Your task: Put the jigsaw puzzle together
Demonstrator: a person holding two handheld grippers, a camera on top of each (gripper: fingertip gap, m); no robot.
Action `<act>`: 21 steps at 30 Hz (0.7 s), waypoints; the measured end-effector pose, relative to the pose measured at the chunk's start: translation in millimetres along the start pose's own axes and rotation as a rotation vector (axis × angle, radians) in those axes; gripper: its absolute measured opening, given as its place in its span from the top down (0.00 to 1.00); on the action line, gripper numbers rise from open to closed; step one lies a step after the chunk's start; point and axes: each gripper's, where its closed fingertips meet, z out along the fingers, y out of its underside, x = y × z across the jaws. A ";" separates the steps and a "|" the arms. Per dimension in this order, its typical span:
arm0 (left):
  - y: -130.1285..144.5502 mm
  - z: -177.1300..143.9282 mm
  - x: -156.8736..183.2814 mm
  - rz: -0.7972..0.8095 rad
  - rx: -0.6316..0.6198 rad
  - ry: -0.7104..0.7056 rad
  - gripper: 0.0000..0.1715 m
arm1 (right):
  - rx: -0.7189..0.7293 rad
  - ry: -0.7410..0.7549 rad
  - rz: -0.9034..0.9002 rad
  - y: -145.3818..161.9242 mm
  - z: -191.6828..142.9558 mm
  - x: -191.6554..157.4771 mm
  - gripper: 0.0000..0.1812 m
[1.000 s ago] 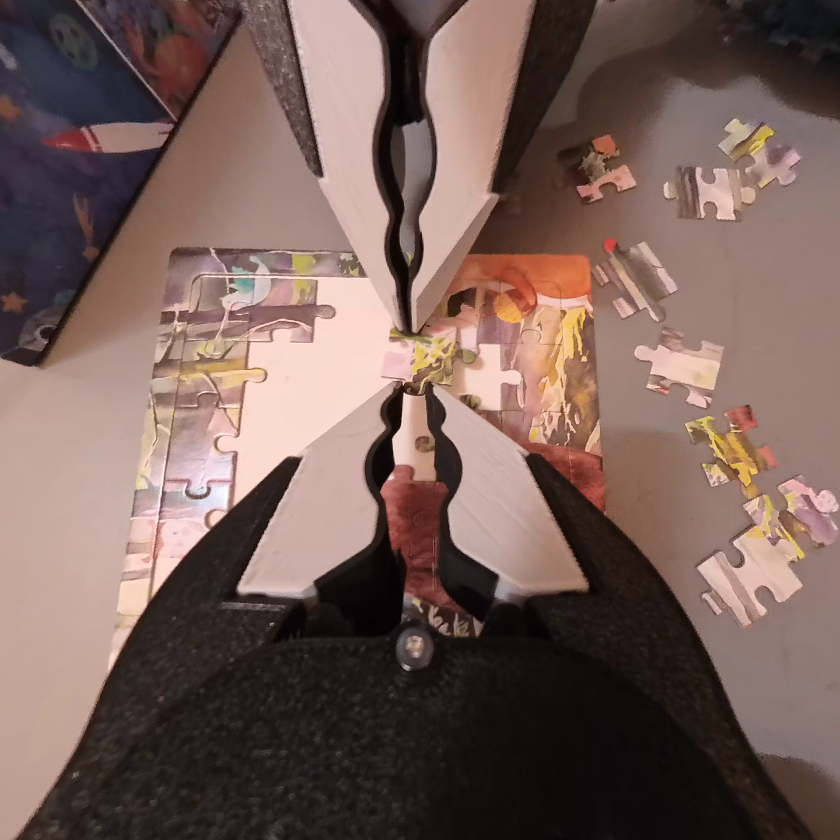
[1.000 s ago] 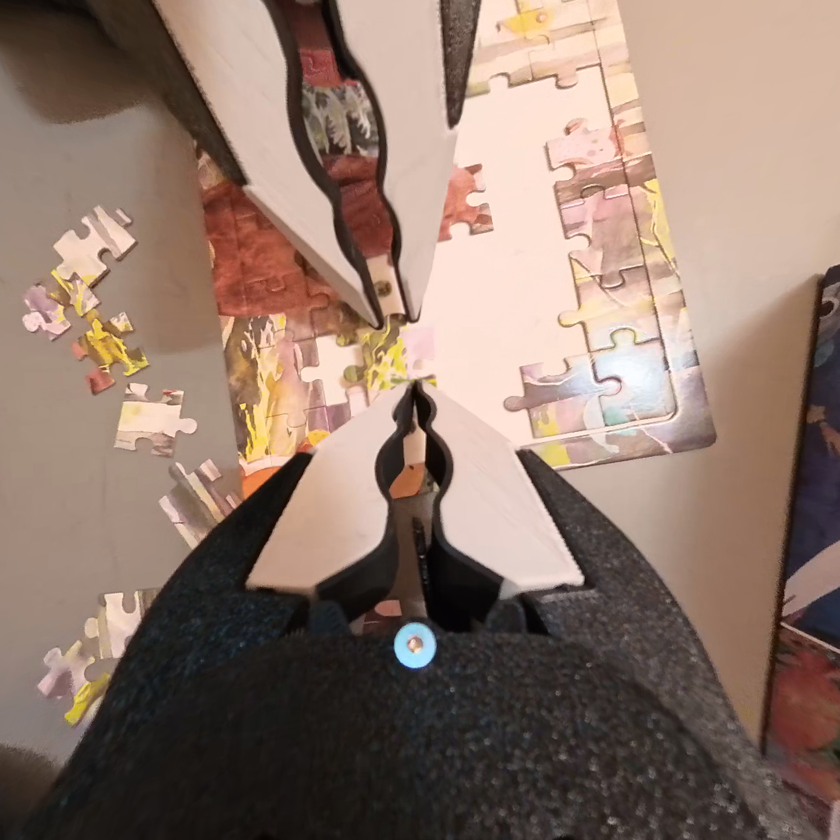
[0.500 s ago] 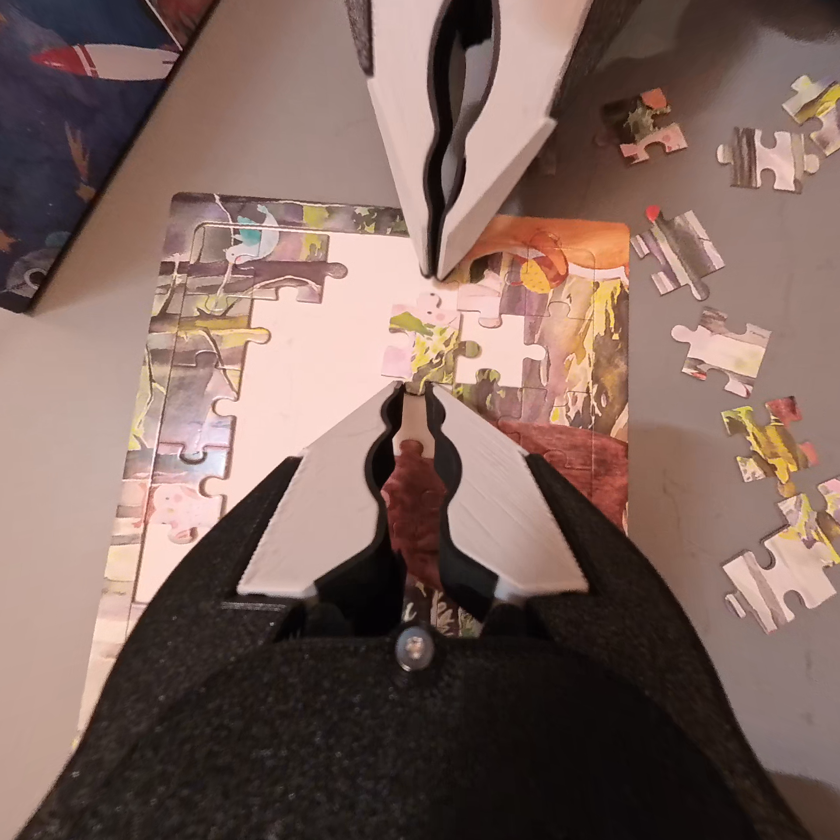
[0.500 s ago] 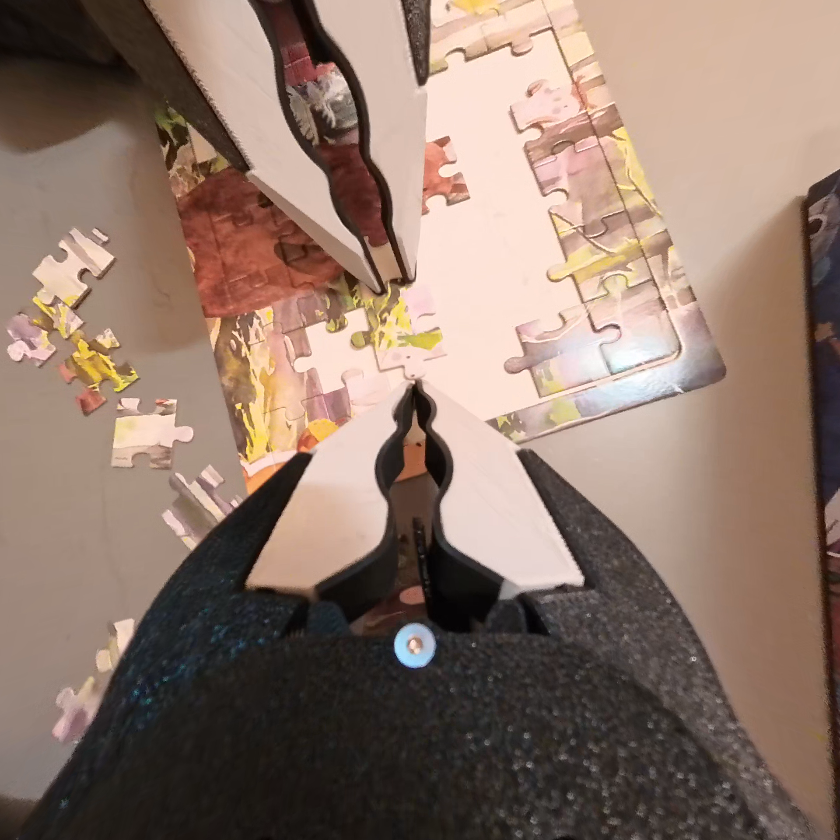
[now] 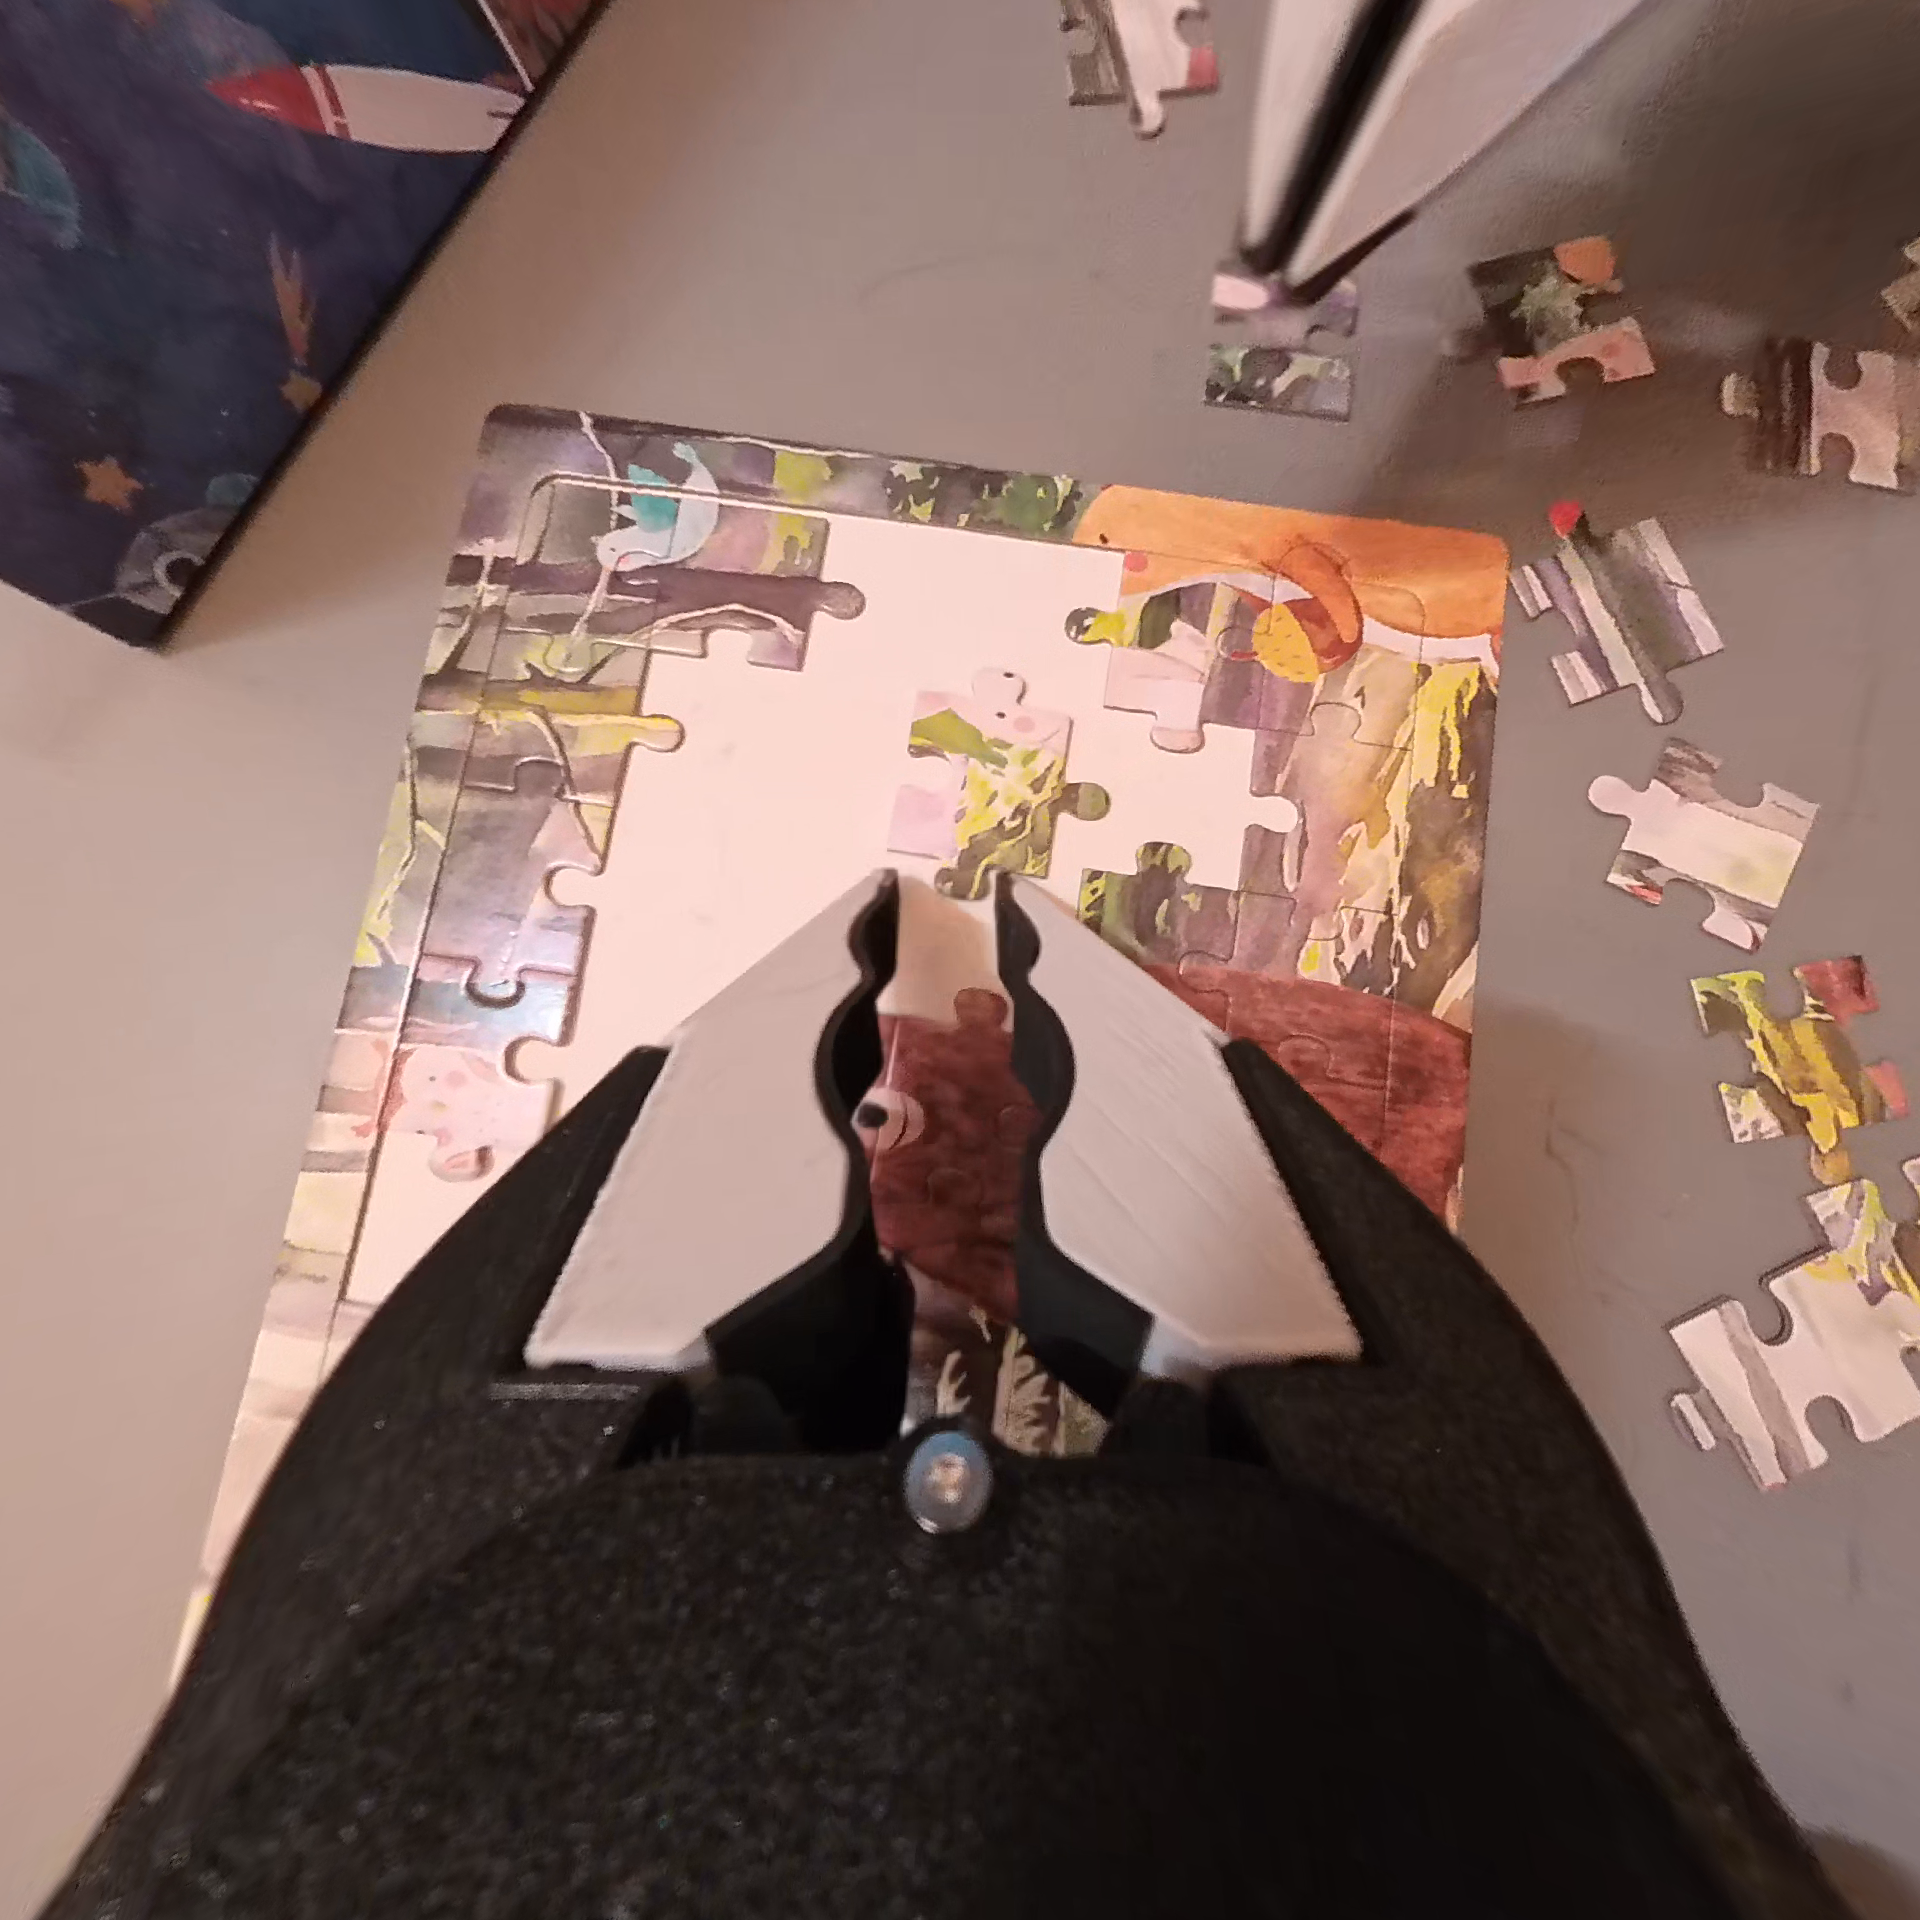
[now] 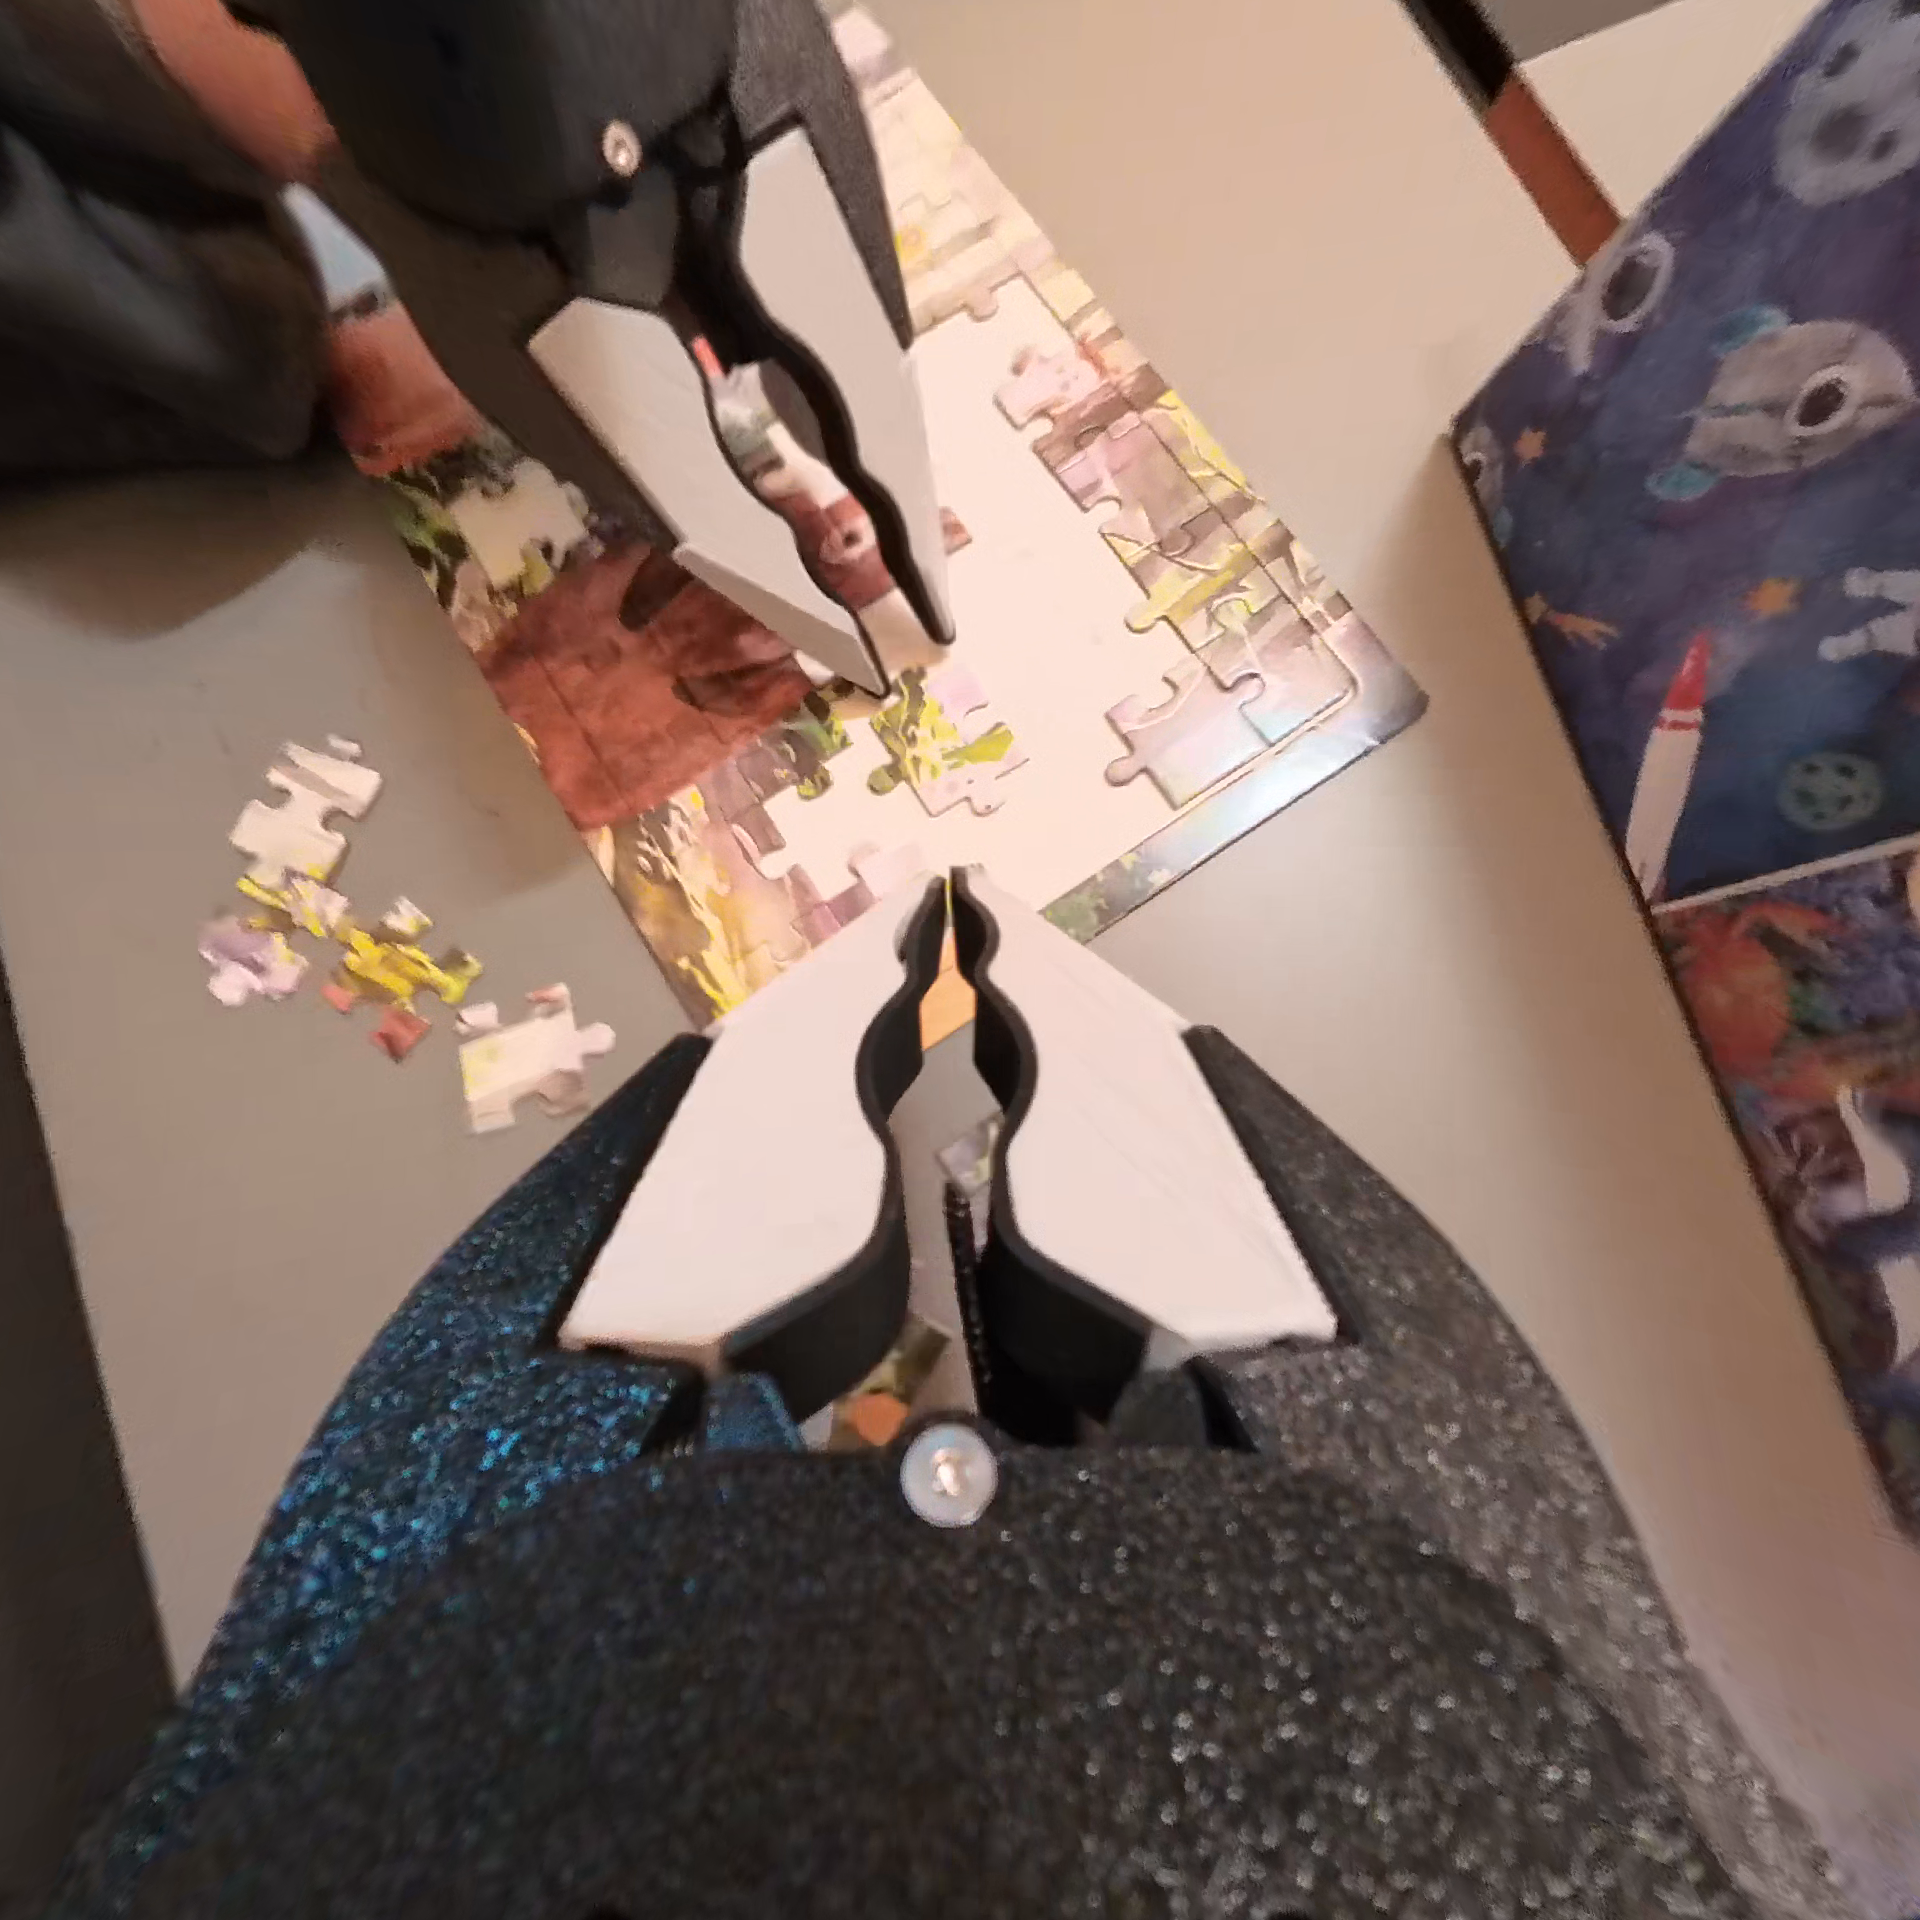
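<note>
On the puzzle board (image 5: 727,831), left gripper (image 5: 945,883) fingers narrowly parted beside a loose green piece (image 5: 987,790); far right, right gripper (image 6: 951,878) fingers closed, empty.

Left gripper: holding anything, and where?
Nothing. The left gripper is slightly open and empty; the piece lies on the board just past its tips.

The left tongs (image 5: 945,883) hide the puzzle board's (image 5: 665,790) near part; the picture box (image 5: 156,312) is cropped.
</note>
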 end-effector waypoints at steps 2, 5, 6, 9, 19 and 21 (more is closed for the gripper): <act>0.3 -6.9 -0.9 -0.016 -0.013 -0.026 0.86 | 0.062 0.034 0.121 -3.0 -5.3 -5.3 0.99; -4.7 -26.1 -0.4 -0.048 -0.010 -0.111 0.86 | 0.248 0.070 0.320 -8.7 -2.0 -8.5 0.97; -7.5 -32.5 0.2 -0.072 0.002 -0.145 0.86 | 0.321 0.078 0.379 -9.9 0.6 -8.2 0.96; -16.5 -43.3 3.4 -0.226 0.099 -0.246 0.86 | 0.419 -0.003 0.472 -10.9 11.2 -20.1 0.91; -24.5 -14.1 17.3 -0.334 0.222 -0.269 0.86 | 0.282 0.166 0.421 11.6 15.0 11.5 0.93; -32.7 -16.4 15.9 -0.321 0.242 -0.281 0.86 | 0.231 0.160 0.430 20.0 19.8 11.6 0.91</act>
